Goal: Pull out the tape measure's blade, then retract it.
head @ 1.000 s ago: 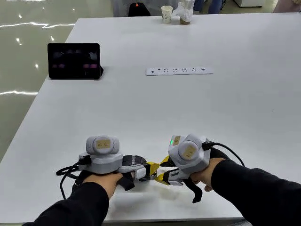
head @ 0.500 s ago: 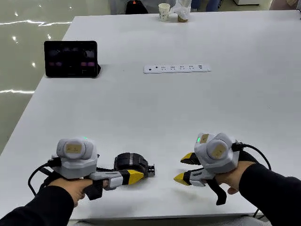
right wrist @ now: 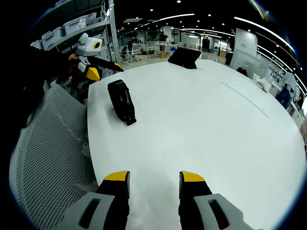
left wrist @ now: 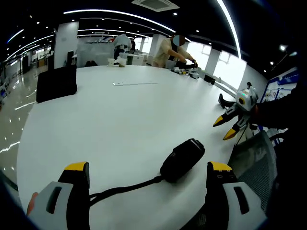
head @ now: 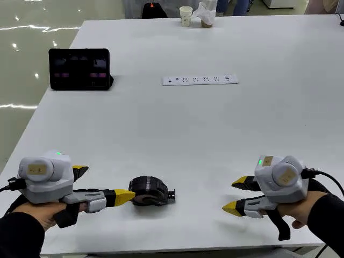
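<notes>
The black tape measure [head: 150, 191] lies on the white table [head: 215, 129] near its front edge, and no blade shows drawn out of it. My left gripper [head: 102, 184] stands open just left of it, one yellow tip close to the case but apart from it. In the left gripper view the tape measure [left wrist: 183, 159] sits ahead between the wide jaws of the left gripper [left wrist: 147, 168], a black strap [left wrist: 124, 189] trailing from it. My right gripper [head: 236, 194] is open and empty, well to the right. In the right gripper view the tape measure [right wrist: 121, 101] lies far ahead of the right gripper [right wrist: 153, 177].
A dark tablet [head: 80, 69] stands at the table's left side, a white power strip [head: 200, 80] lies mid-table, and a paper cup [head: 186, 16] sits at the far edge. A grey mesh chair [right wrist: 48, 158] is beside the front edge.
Both grippers, which met at the tape measure a second ago, have drawn apart to left and right. The tape measure now lies free on the table.
</notes>
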`<state>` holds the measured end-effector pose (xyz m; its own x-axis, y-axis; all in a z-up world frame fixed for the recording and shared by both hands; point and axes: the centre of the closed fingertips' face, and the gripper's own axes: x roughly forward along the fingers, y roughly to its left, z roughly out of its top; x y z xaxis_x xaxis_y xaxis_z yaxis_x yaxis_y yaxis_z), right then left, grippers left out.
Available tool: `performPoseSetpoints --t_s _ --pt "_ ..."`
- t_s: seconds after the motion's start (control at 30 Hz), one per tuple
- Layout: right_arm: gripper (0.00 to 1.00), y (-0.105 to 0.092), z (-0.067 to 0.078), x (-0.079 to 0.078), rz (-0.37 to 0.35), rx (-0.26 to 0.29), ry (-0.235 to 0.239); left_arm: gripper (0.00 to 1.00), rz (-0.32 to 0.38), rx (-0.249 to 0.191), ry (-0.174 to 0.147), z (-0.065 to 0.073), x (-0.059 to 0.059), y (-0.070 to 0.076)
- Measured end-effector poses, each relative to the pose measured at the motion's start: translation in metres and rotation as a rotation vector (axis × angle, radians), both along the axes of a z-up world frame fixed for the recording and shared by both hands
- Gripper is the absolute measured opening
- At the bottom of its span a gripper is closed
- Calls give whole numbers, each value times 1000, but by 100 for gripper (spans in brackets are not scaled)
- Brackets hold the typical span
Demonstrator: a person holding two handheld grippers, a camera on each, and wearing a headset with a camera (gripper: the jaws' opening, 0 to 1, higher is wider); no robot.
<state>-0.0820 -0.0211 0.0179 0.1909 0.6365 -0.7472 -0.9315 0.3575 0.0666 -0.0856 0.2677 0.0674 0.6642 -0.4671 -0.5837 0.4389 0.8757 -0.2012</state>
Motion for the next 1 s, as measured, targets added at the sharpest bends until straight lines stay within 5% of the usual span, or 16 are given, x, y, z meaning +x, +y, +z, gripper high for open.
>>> performPoseSetpoints --t_s 0.07,0.33,0.5,1.0 --pt "41 -10 1 3 -19 -2 0 99 -13 -23 38 -3 -7 2" --pt "47 -45 5 7 -76 0 -12 99 -47 56 66 -15 -29 29" --pt "50 -65 2 4 -86 -29 -20 99 -84 65 86 -16 -39 37" --pt "74 -100 13 -9 -171 0 -15 99 -141 66 118 -12 -45 38"
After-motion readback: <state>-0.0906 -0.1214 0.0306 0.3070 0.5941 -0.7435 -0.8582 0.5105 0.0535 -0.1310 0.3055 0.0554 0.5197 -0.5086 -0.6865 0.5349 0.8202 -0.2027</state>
